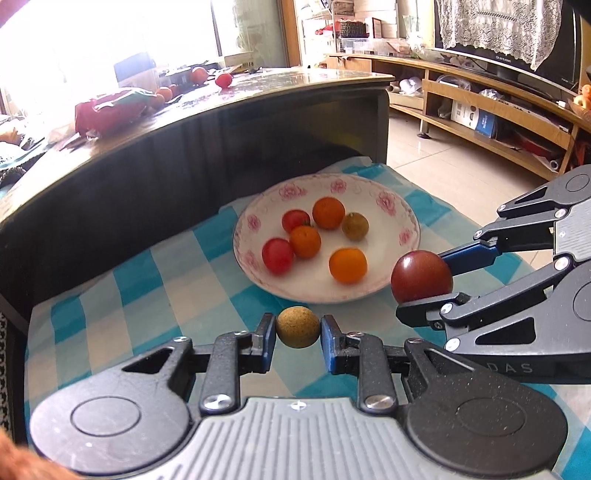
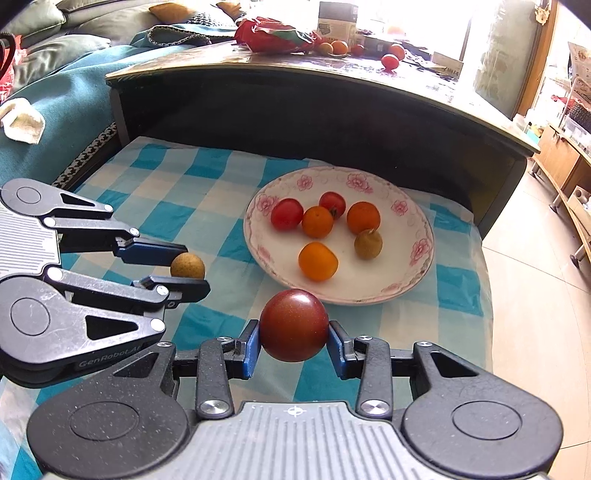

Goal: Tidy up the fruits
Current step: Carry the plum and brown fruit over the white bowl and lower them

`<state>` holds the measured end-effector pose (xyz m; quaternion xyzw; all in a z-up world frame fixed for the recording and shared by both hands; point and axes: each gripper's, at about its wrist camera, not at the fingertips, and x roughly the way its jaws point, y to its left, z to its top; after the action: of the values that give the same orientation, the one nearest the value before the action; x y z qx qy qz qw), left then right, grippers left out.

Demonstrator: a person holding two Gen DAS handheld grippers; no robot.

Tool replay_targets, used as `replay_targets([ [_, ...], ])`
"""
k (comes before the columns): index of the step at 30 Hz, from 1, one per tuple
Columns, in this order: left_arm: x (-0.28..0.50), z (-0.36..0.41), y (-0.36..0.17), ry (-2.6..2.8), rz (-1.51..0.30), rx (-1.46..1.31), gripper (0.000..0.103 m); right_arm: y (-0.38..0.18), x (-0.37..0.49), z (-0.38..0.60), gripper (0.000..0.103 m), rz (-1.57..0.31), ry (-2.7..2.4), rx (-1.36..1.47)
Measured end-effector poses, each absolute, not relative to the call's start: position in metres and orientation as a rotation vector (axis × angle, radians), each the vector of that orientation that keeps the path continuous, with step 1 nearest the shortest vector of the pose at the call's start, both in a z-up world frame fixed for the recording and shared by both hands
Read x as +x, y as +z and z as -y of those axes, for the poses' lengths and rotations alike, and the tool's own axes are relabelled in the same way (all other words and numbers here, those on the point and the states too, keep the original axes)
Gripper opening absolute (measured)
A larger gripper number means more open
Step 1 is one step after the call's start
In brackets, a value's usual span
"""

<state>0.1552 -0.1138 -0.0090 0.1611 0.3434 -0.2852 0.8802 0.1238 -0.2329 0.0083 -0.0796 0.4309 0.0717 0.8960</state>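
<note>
A white floral plate [image 1: 388,206] [image 2: 413,266] sits on a blue checked cloth and holds several fruits: oranges [image 1: 348,265], red tomatoes [image 1: 277,255] and a brown longan [image 1: 355,226]. My left gripper [image 1: 298,332] [image 2: 186,264] is shut on a tan longan [image 1: 297,327] [image 2: 187,266], just in front of the plate's near rim. My right gripper [image 2: 294,338] [image 1: 421,282] is shut on a dark red tomato [image 2: 294,325] [image 1: 422,276], beside the plate's near edge.
The checked cloth [image 2: 177,192] covers a low surface under a dark table [image 1: 184,122] that carries more fruit and a red bag [image 2: 273,35]. A sofa with teal cover [image 2: 66,85] lies left. Tiled floor [image 1: 436,155] and a wooden TV shelf [image 1: 498,107] lie right.
</note>
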Motion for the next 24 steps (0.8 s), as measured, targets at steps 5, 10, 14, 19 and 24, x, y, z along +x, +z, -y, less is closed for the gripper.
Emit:
replay_targets([
  [5, 0.171, 0.12, -0.012, -0.58, -0.705, 0.331, 0.036, 0.01, 0.136, 0.239, 0.032, -0.868, 0.121, -0.169],
  [10, 0.188, 0.13, -0.015, -0.57, -0.701, 0.316, 0.036, 0.009, 0.153, 0.248, 0.032, -0.849, 0.087, -0.168],
  [14, 0.197, 0.14, -0.02, -0.572, -0.706, 0.335, 0.036, 0.006, 0.163, 0.253, 0.032, -0.836, 0.071, -0.174],
  [19, 0.204, 0.15, -0.025, -0.571, -0.714, 0.34, 0.036, -0.001, 0.179, 0.261, 0.032, -0.832, 0.049, -0.178],
  [24, 0.207, 0.155, -0.028, -0.564, -0.719, 0.354, 0.036, -0.004, 0.189, 0.264, 0.032, -0.823, 0.047, -0.179],
])
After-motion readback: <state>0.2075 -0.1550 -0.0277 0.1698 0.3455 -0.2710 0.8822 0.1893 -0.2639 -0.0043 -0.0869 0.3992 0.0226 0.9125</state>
